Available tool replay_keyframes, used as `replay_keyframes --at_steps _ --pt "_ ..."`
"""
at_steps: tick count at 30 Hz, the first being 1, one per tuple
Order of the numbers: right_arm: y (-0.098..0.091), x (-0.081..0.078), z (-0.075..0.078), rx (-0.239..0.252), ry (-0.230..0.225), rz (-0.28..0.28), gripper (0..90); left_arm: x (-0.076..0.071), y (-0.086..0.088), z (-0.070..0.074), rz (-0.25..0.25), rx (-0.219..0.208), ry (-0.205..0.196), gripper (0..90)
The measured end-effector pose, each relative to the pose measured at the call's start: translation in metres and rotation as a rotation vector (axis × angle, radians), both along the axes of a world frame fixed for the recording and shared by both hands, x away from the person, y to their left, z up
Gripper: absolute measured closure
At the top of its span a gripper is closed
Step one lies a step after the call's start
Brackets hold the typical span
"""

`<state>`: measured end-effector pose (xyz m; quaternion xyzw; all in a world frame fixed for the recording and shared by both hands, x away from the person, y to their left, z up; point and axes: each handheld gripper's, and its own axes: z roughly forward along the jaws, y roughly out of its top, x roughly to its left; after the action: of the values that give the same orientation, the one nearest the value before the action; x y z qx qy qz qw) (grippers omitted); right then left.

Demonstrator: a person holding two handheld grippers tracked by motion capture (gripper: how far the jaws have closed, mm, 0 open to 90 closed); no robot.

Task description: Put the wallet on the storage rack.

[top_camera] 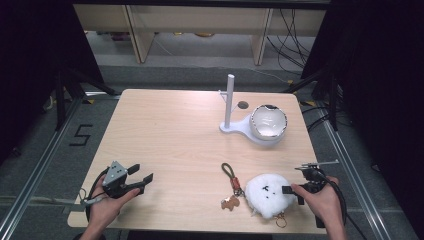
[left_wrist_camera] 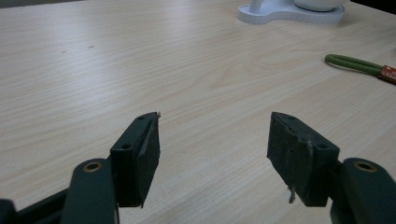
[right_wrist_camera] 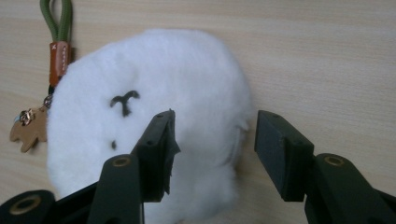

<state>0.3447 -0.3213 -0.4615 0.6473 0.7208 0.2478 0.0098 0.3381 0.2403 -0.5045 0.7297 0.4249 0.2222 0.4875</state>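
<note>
A white fluffy plush (top_camera: 267, 194) with a small dark stitched face lies near the table's front right. My right gripper (top_camera: 291, 186) comes at it from the right. In the right gripper view (right_wrist_camera: 215, 135) the jaws stand open: one jaw is over the plush (right_wrist_camera: 140, 93), the other over bare wood, and the plush's edge lies between them unpressed. A keychain (top_camera: 229, 171) with a green loop, an orange tag and a brown charm (top_camera: 230, 202) lies just left of the plush. My left gripper (top_camera: 141, 172) is open at the front left, with only bare table between its jaws (left_wrist_camera: 215, 135).
A white stand (top_camera: 229, 100) with an upright post sits at the back right, its base (left_wrist_camera: 289, 14) carrying a shiny round bowl (top_camera: 268, 121). The green loop (left_wrist_camera: 355, 64) lies to the right in the left gripper view. A small gold ring (top_camera: 280, 220) pokes out under the plush.
</note>
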Motion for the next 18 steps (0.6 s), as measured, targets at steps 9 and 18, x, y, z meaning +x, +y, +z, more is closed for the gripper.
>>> replay_keyframes --at_steps 9,18 --pt "0.002 0.012 0.007 -0.015 0.064 0.09 46.7 0.005 -0.002 0.001 0.004 -0.004 0.011 33.8" --pt "0.007 0.023 0.009 -0.045 0.142 0.18 42.0 0.003 -0.001 0.001 -0.006 -0.018 0.008 33.8"
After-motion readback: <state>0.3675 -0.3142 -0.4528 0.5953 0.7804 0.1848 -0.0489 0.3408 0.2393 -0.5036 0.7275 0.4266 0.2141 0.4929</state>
